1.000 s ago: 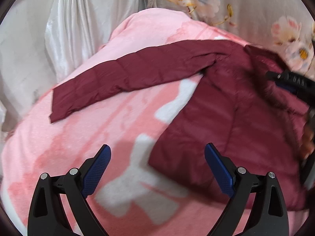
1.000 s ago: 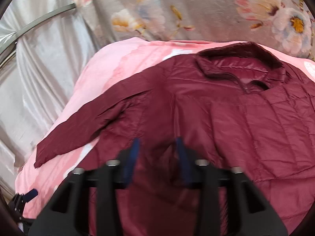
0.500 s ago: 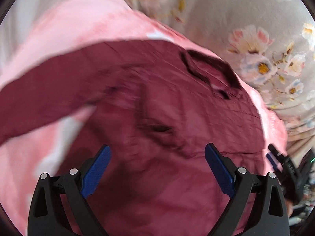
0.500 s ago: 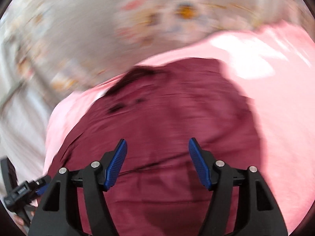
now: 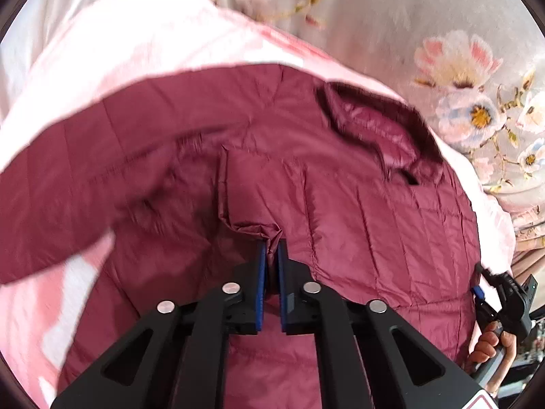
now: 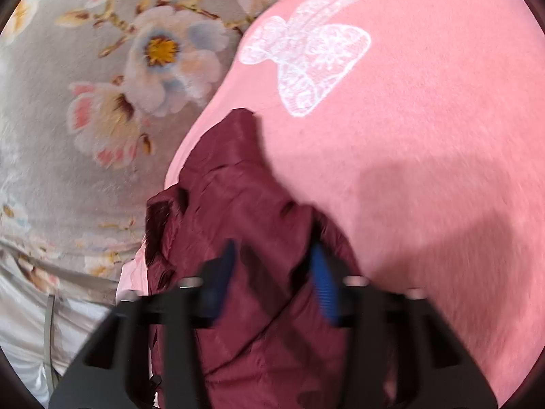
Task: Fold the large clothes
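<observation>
Your left gripper (image 5: 271,255) is pinching a raised fold of the maroon quilted puffer jacket (image 5: 357,211), its blue-padded jaws clenched on the fabric near the middle of the garment's body. The jacket is lying spread on a pink blanket (image 5: 143,34) that is covering the bed, with its collar (image 5: 381,126) pointing toward the far edge of the bed and one sleeve (image 5: 68,184) stretching out toward the left of the left wrist view. A grey floral cloth (image 5: 460,34) is hanging beyond the far edge of the bed. At the right margin of that view your right hand (image 5: 490,344) is gripping the handle of the other tool. Your right gripper (image 6: 272,279) is hovering over the jacket's edge (image 6: 238,187), where the maroon fabric is meeting bare pink blanket (image 6: 425,136) printed with a white butterfly (image 6: 306,51); its jaws are standing apart, released, with fabric showing between the blue pads (image 6: 325,286). The right wrist view is blurred, so you cannot tell whether the pads are touching the cloth. The floral cloth (image 6: 85,102) is filling the left part of that view.
</observation>
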`<state>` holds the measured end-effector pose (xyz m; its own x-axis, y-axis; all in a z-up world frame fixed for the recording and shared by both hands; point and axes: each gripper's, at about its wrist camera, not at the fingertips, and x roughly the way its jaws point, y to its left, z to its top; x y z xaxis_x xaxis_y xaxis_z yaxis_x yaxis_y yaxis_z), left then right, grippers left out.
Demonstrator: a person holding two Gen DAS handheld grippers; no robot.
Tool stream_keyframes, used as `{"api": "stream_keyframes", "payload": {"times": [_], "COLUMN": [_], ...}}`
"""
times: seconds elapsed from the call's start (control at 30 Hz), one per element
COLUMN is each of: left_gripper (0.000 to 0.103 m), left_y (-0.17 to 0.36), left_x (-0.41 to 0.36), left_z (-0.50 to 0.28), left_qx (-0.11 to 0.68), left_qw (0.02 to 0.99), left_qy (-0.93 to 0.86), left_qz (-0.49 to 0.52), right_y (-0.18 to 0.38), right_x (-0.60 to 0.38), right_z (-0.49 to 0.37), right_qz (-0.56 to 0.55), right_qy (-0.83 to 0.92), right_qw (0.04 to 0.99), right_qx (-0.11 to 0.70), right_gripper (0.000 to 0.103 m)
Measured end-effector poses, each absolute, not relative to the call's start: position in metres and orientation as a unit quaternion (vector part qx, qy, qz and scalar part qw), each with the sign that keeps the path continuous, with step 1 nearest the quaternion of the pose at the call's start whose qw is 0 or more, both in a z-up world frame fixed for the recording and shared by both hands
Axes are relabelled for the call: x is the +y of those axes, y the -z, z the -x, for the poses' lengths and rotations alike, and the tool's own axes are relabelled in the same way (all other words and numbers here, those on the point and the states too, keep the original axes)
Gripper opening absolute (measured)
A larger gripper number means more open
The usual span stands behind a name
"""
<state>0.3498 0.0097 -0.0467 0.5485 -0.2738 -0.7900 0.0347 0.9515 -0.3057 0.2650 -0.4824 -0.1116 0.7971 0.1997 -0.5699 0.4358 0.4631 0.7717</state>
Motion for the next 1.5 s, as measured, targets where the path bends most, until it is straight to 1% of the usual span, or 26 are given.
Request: {"api": "stream_keyframes", "payload": {"times": [0.03,0.1,0.17,0.23,0.3,0.37,0.43,0.53,0.6,0.67,0.73,0.83,0.97,1.1,1.3,1.4,1.5], "left_gripper": [0.002,0.002,0.002,0.002,0.002,0.003,0.004,0.005,0.007,0.008,0.009,0.01,0.01,0.012,0.014,0.016,0.017], "left_y": [0.041,0.032,0.032,0.046,0.07,0.088,0.093,0.096,0.096,0.095,0.096,0.096,0.096,0.097,0.098,0.097,0.097], "left_x": [0.011,0.016,0.02,0.016,0.01,0.006,0.005,0.002,0.002,0.004,0.007,0.008,0.006,0.01,0.017,0.017,0.017], "left_z": [-0.35,-0.347,-0.343,-0.343,-0.346,-0.348,-0.343,-0.337,-0.335,-0.336,-0.335,-0.335,-0.335,-0.336,-0.335,-0.333,-0.331], "left_qx": [0.455,0.436,0.424,0.43,0.448,0.459,0.441,0.423,0.42,0.419,0.418,0.417,0.417,0.417,0.415,0.415,0.416], "left_qw": [0.878,0.888,0.895,0.896,0.889,0.885,0.894,0.904,0.906,0.905,0.904,0.904,0.904,0.903,0.899,0.899,0.898], "left_qy": [0.083,0.081,0.077,0.07,0.063,0.06,0.06,0.052,0.049,0.054,0.06,0.064,0.064,0.073,0.086,0.09,0.09], "left_qz": [0.121,0.12,0.115,0.091,0.067,0.06,0.052,0.036,0.033,0.043,0.058,0.068,0.067,0.08,0.107,0.108,0.109], "right_y": [0.106,0.082,0.051,0.051,0.066,0.088,0.1,0.099,0.098,0.087,0.07,0.045,0.033,0.055,0.09,0.098,0.099], "right_x": [-0.483,-0.478,-0.459,-0.444,-0.439,-0.438,-0.441,-0.435,-0.43,-0.424,-0.411,-0.375,-0.3,-0.251,-0.233,-0.232,-0.224], "right_z": [-0.264,-0.257,-0.248,-0.258,-0.268,-0.275,-0.273,-0.275,-0.272,-0.261,-0.245,-0.236,-0.257,-0.286,-0.301,-0.295,-0.291], "right_qz": [-0.507,-0.464,-0.376,-0.308,-0.275,-0.264,-0.272,-0.25,-0.235,-0.221,-0.213,-0.2,-0.145,-0.118,-0.119,-0.112,-0.079], "right_qy": [0.075,0.078,0.087,0.118,0.14,0.152,0.151,0.158,0.167,0.205,0.234,0.185,0.081,0.04,0.033,0.032,0.039], "right_qw": [0.803,0.84,0.89,0.904,0.898,0.886,0.879,0.881,0.882,0.882,0.887,0.91,0.93,0.924,0.903,0.903,0.905], "right_qx": [0.303,0.271,0.243,0.274,0.312,0.35,0.361,0.369,0.372,0.362,0.337,0.312,0.329,0.361,0.411,0.414,0.415], "right_gripper": [0.004,0.002,0.001,0.001,0.001,0.001,0.001,0.001,0.003,0.011,0.014,0.014,0.014,0.014,0.014,0.013,0.013]}}
